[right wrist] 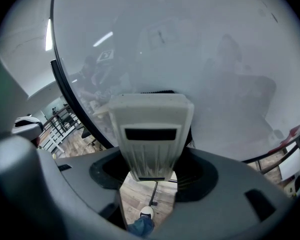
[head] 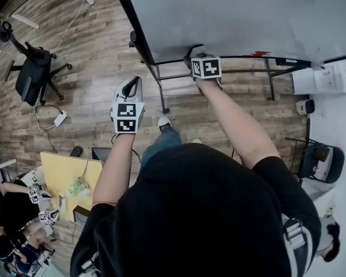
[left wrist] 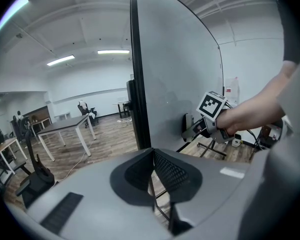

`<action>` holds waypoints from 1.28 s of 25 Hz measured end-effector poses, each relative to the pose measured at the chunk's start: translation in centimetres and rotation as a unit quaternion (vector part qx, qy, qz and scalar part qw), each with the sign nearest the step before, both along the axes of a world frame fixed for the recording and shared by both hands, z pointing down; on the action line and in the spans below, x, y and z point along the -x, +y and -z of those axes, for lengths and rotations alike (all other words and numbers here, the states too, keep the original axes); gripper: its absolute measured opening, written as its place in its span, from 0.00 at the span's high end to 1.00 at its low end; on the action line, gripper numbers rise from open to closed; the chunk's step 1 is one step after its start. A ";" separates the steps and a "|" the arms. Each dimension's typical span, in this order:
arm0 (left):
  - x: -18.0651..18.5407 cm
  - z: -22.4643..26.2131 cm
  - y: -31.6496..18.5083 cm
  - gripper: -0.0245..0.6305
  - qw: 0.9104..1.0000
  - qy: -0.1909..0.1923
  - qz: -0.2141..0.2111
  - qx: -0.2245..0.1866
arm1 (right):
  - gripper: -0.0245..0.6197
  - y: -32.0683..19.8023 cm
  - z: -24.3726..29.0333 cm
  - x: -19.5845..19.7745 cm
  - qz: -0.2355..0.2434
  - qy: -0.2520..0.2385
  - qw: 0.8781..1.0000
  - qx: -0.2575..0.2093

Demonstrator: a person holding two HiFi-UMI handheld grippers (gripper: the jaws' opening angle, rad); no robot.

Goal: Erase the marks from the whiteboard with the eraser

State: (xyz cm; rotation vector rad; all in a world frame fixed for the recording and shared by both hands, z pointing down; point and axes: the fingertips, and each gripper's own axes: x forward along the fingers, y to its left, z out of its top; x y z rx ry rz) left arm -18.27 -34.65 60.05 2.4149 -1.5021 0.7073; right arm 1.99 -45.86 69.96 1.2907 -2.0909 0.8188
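The whiteboard [head: 236, 16] stands ahead of me on a black frame, and its grey-white face [right wrist: 200, 59] shows no clear marks. My right gripper [head: 205, 67] is shut on the white eraser [right wrist: 152, 129] and holds it near the board's lower edge. Something small and red [head: 259, 53] lies on the board's bottom rail. My left gripper [head: 127, 105] hangs lower and to the left, away from the board. Its jaws are shut with nothing between them [left wrist: 152, 171]. The left gripper view shows the board's black side edge [left wrist: 138, 74] and the right gripper's marker cube [left wrist: 211, 105].
The board's stand legs [head: 161, 91] reach onto the wooden floor near my shoe [head: 164, 121]. A black office chair [head: 32, 74] and a power strip [head: 60, 119] are at the left. A yellow table [head: 60, 172] and seated people [head: 8, 212] are at lower left.
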 end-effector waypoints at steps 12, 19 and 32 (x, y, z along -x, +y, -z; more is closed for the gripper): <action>2.9 -0.7 1.0 0.94 1.000 -0.001 0.028 0.005 | 0.58 0.2 -0.5 4.7 0.025 -0.018 0.999 0.010; 3.9 -0.7 1.1 0.94 0.999 -0.005 0.035 0.006 | 0.58 0.6 -0.6 7.2 0.049 -0.021 0.999 0.011; 4.3 -0.7 1.0 0.94 0.999 -0.007 0.037 0.008 | 0.57 1.4 -1.0 8.8 0.072 -0.018 0.997 0.016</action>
